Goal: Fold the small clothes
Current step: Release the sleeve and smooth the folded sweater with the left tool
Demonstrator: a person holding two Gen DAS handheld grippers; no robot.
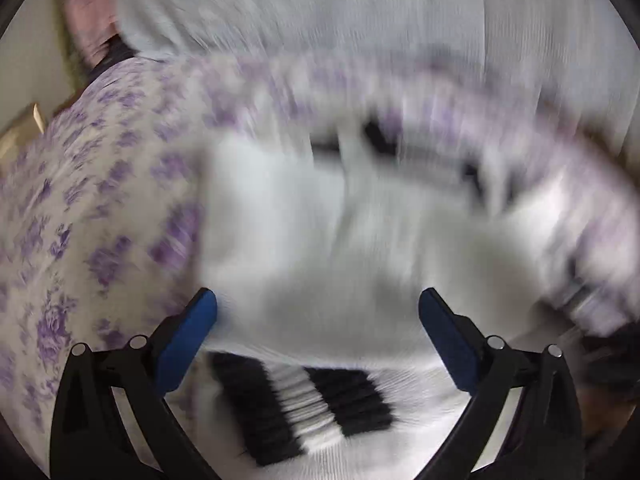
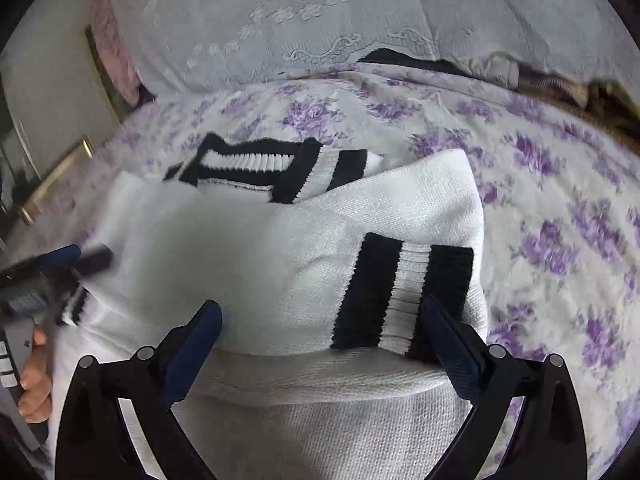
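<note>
A white knit sweater (image 2: 240, 248) with black stripes lies partly folded on a purple-flowered bedsheet (image 2: 540, 200). One sleeve is laid across the body, its black-and-white cuff (image 2: 400, 296) just ahead of my right gripper (image 2: 322, 316), which is open, the right finger touching the cuff. The striped collar (image 2: 256, 164) shows at the far side. The left wrist view is motion-blurred: my left gripper (image 1: 318, 304) is open over the sweater (image 1: 320, 220), with a striped cuff (image 1: 304, 400) beneath it. In the right wrist view the left gripper (image 2: 80, 256) appears blurred at the sweater's left edge, with a hand (image 2: 34, 380) behind it.
A pale embroidered pillow (image 2: 320, 20) lies across the far side of the bed, with pink fabric (image 2: 112, 52) at its left end. A wooden bed edge (image 2: 56, 176) runs along the left. Flowered sheet (image 1: 80, 200) stretches to the left and right of the sweater.
</note>
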